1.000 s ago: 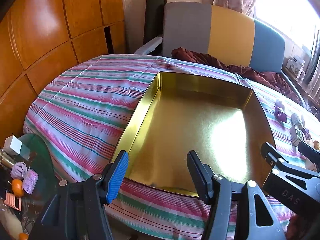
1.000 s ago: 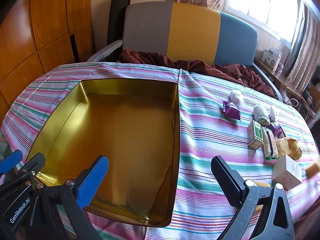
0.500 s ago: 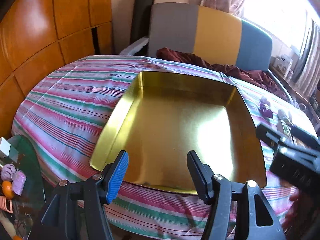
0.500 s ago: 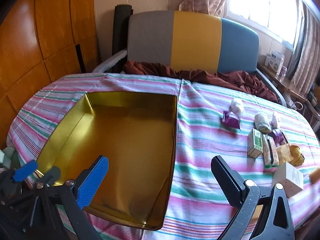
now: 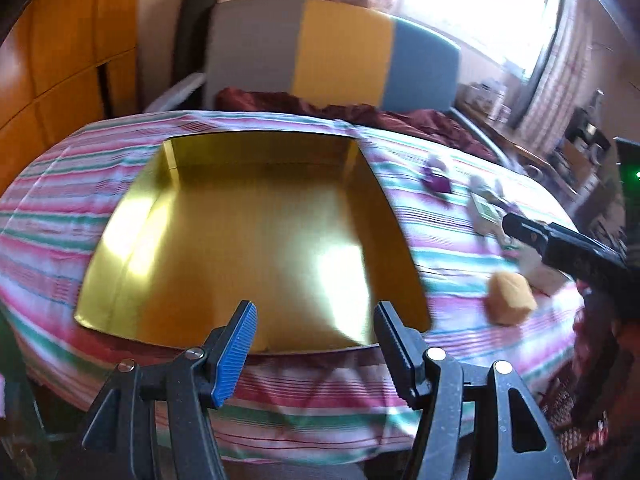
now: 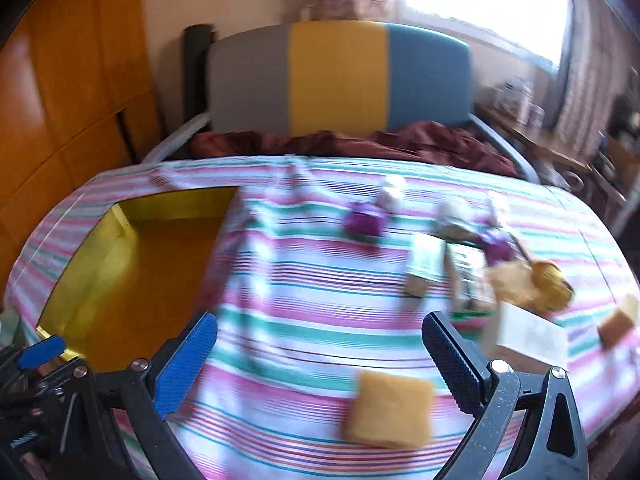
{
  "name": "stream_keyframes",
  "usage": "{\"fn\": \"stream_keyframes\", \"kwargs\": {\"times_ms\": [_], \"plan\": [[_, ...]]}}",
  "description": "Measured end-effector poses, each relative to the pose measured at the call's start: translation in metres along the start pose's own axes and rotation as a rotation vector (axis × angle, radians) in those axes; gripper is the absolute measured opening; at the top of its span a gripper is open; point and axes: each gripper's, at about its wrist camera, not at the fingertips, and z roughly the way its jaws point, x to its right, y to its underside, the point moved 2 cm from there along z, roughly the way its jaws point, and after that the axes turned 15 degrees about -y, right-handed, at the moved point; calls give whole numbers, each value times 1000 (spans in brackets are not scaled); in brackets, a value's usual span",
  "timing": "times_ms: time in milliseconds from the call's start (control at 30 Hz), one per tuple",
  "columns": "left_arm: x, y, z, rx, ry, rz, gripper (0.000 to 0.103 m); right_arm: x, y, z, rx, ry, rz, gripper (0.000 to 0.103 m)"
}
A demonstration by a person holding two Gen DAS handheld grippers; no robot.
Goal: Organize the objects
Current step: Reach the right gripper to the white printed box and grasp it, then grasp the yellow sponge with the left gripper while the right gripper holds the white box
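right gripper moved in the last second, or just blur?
Yes. The right gripper has swung right: against the gold tray, it now frames the striped cloth and an orange sponge.

1. The tablecloth point(image 6: 320, 312) is striped in pink, green, white and thin red lines.
2. The tray point(image 5: 256, 240) on the tablecloth is shiny gold inside.
3. A sponge point(image 6: 388, 410) near the tablecloth's front edge is orange-yellow.
4. A pouch point(image 6: 364, 220) on the tablecloth is purple.
5. The chair back point(image 6: 340, 76) behind the tablecloth has grey, yellow and blue panels.
6. A cloth point(image 6: 360, 142) at the tablecloth's far edge is maroon.
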Motion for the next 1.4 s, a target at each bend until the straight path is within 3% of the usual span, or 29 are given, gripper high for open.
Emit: {"fn": "stream_keyframes", "kwargs": {"times_ms": [267,367,467,533,733,1033,1133,1267,1400], "plan": [[38,-5,-9,-25,122,97,62,124,-8,-30,-37,115,34,103],[53,-8,-8,-50,163,116,62,161,-12,-30,-95,87,20,103],[69,-10,-8,-62,189,145,62,186,-11,-24,-166,7,21,102],[80,-11,-10,-63,207,172,62,193,-7,-19,-200,-48,25,100],[112,-12,-11,-86,283,243,62,200,0,-4,-261,-97,16,99],[148,-9,-8,-94,306,339,63,179,28,-8,-313,-178,36,94],[158,-8,-4,-103,311,352,63,169,36,-11,-294,-167,42,84],[174,-8,4,-126,325,382,63,176,42,-10,-232,-147,145,53],[188,-9,10,-136,340,398,63,181,45,-11,-169,-131,224,53]]}}
